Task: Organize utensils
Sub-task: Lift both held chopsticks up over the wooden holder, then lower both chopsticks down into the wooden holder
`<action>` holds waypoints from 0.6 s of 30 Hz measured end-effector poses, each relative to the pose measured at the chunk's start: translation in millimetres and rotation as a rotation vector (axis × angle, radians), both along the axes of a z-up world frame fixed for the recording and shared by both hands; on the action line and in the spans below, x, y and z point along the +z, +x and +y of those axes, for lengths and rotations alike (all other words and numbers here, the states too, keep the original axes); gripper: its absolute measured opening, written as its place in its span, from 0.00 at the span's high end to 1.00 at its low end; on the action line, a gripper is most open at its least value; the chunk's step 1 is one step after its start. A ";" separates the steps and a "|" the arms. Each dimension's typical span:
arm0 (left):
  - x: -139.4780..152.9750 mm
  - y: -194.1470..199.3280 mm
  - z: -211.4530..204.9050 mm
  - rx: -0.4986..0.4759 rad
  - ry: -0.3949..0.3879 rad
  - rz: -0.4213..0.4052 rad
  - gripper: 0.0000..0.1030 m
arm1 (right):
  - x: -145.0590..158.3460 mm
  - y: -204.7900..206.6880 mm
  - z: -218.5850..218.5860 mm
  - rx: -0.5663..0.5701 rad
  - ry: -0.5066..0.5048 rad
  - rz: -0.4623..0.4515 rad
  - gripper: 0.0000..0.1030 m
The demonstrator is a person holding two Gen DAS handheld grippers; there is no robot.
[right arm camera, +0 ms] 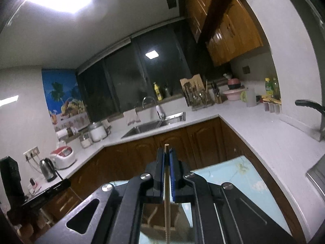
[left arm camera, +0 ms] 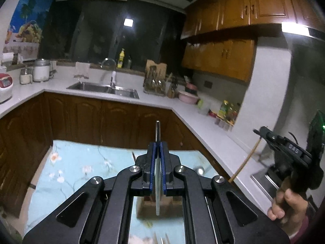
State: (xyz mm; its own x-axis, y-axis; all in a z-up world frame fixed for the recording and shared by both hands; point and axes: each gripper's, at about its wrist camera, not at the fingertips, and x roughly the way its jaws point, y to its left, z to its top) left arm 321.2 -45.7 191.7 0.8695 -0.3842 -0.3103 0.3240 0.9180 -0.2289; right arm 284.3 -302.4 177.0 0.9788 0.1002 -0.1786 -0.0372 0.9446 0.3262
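metal utensil (left arm camera: pixel 157 134) (thin, edge-on) upright | wooden chopstick (right arm camera: pixel 167 183) upright

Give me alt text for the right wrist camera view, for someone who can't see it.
The right claw is shut on a thin wooden chopstick, held up above a pale blue floral tablecloth. Beyond lies an L-shaped white counter with a steel sink under a dark window.
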 end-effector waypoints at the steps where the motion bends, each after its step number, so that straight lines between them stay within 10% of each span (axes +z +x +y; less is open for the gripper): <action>1: -0.3 9.7 -0.6 0.019 -0.004 -0.007 0.96 | 1.8 5.6 -0.2 -0.008 0.000 -0.011 0.95; 18: -102.7 83.6 -20.0 0.044 -0.033 0.161 0.96 | -41.8 37.4 5.9 -0.052 -0.025 -0.046 0.95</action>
